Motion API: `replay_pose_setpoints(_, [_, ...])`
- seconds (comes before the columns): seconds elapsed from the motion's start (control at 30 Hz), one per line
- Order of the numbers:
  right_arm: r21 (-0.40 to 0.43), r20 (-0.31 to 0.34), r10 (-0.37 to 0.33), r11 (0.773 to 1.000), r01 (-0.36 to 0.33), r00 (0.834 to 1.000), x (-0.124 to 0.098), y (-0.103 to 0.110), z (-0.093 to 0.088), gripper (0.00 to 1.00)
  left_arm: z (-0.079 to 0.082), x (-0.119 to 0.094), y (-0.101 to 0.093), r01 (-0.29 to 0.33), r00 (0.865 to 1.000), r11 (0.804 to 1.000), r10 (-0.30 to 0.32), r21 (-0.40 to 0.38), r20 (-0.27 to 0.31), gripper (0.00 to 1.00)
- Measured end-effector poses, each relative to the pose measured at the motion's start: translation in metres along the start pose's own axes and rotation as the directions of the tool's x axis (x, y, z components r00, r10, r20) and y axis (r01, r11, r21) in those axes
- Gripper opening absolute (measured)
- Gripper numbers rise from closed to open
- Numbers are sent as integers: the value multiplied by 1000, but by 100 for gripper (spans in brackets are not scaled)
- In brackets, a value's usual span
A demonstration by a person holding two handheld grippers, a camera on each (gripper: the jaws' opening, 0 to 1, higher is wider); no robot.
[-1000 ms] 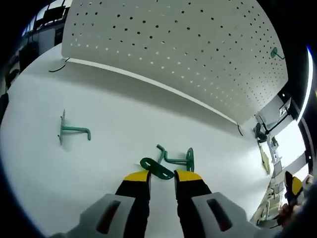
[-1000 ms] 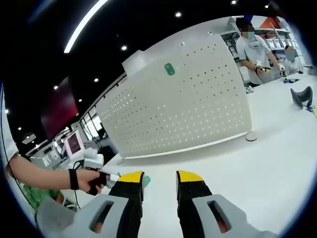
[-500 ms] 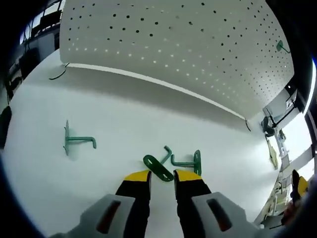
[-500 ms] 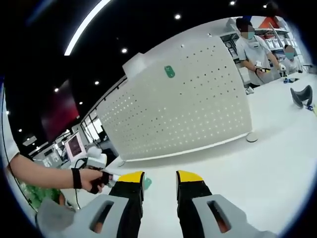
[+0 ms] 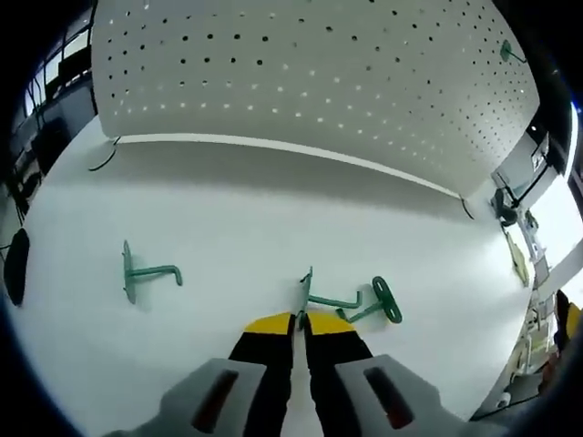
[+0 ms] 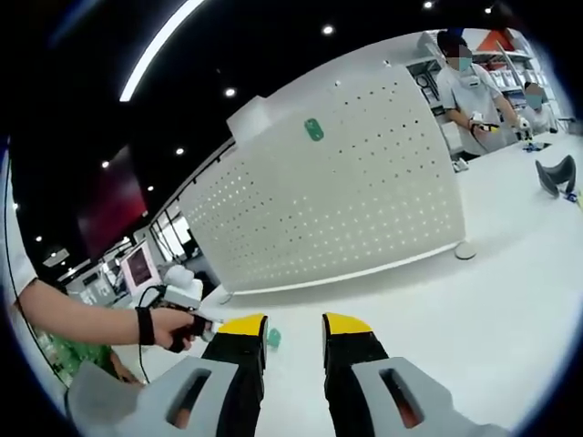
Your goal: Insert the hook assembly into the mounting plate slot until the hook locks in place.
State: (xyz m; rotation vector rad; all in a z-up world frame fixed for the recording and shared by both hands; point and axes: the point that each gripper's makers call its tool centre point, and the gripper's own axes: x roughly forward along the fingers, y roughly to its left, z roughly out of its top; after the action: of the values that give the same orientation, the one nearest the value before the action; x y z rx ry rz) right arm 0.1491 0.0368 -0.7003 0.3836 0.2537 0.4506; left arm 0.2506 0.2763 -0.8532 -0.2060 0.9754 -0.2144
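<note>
Three green hooks lie on the white table (image 5: 228,228) below the pegboard (image 5: 301,73); my left gripper (image 5: 298,320) pinches the middle hook's (image 5: 306,289) plate. My right gripper (image 6: 290,326) hovers, jaws apart.

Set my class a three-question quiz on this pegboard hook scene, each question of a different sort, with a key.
1. True or false: the left gripper has its jaws nearly together on a green hook.
2. How many green hooks lie on the white table in the left gripper view? A) one B) three C) five
3. Fill in: the right gripper is ____.

Key: 1 true. 2 B: the gripped one, the oval-plate hook beside it, the far hook. 3 open.
</note>
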Motion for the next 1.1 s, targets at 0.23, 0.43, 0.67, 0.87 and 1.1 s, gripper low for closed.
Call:
replay_pose_setpoints(0.23, [-6,-4,7,1000,-7,1000,1,3,0,24,4,-5,-1,21,999,999,-22,31,38,4])
replay_pose_setpoints(0.43, [-17,-5,19,1000,-20,1000,3,7,2,24,8,-14,-9,58,993,998,-62,35,97,3])
replay_pose_setpoints(0.67, [-27,-9,34,999,-34,999,4,12,5,24,8,-22,-18,95,985,994,-102,58,136,3])
replay_pose_setpoints(0.87, [-41,-8,44,998,-45,999,5,16,8,24,8,-31,-29,130,975,988,-142,82,168,3])
replay_pose_setpoints(1.1, [-43,-11,54,998,-55,998,5,21,8,24,6,-41,-47,188,961,978,-203,94,188,3])
